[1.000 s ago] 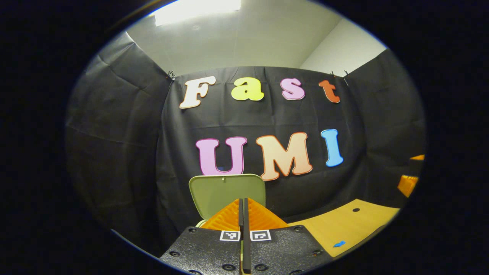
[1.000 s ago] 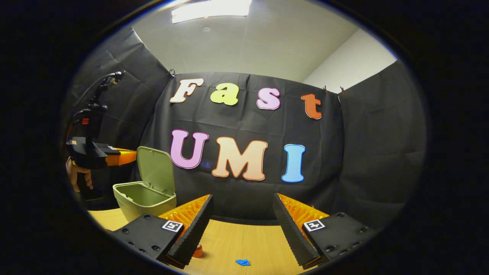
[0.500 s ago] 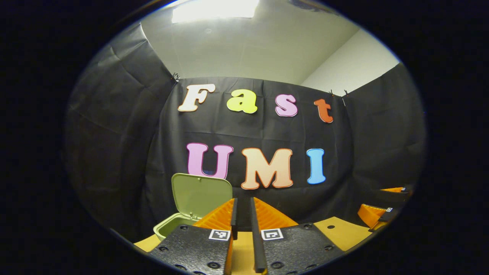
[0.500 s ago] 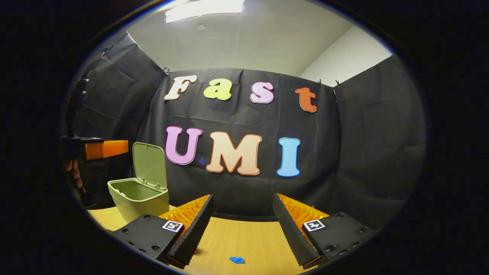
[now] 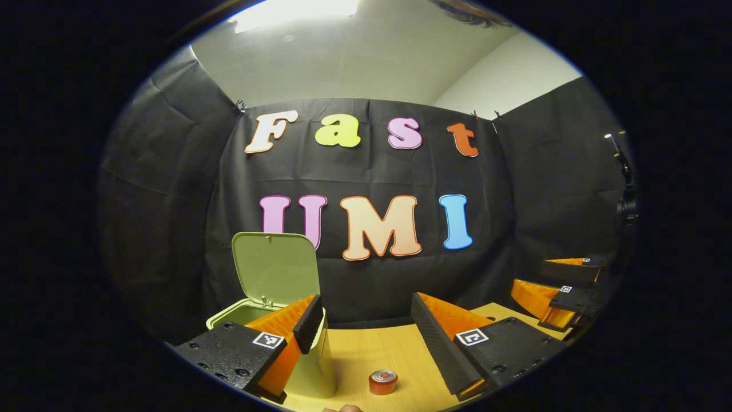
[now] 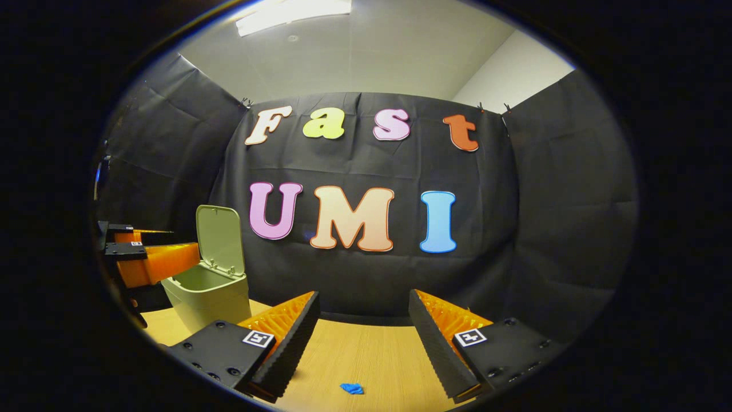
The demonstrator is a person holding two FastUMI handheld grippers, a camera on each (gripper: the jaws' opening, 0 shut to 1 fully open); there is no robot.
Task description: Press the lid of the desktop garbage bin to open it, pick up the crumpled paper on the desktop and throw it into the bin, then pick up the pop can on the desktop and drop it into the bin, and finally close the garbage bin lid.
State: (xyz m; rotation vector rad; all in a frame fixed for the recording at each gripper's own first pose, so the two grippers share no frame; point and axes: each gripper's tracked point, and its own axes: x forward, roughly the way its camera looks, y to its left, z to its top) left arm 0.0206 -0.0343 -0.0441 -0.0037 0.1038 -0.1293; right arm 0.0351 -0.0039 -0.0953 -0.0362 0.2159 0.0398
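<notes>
The green desktop bin (image 5: 311, 366) stands on the wooden table (image 5: 366, 349) with its lid (image 5: 277, 269) raised upright. In the left gripper view my left gripper (image 5: 366, 329) is open and holds nothing; its left finger overlaps the bin's rim. A red pop can (image 5: 383, 381) stands upright on the table below the gap between the fingers. In the right gripper view the bin (image 6: 209, 289) sits at the left with its lid (image 6: 220, 240) up, and the left gripper (image 6: 151, 260) hangs beside it. My right gripper (image 6: 361, 320) is open and empty above the table.
A small blue mark (image 6: 351, 388) lies on the table (image 6: 372, 355) under the right gripper. The right gripper (image 5: 563, 289) appears at the far right of the left gripper view. Black cloth walls close the booth behind and at both sides.
My left gripper has gone from shut to open and has drawn back from over the bin, bringing the pop can into its view. The right gripper stays open and has barely shifted.
</notes>
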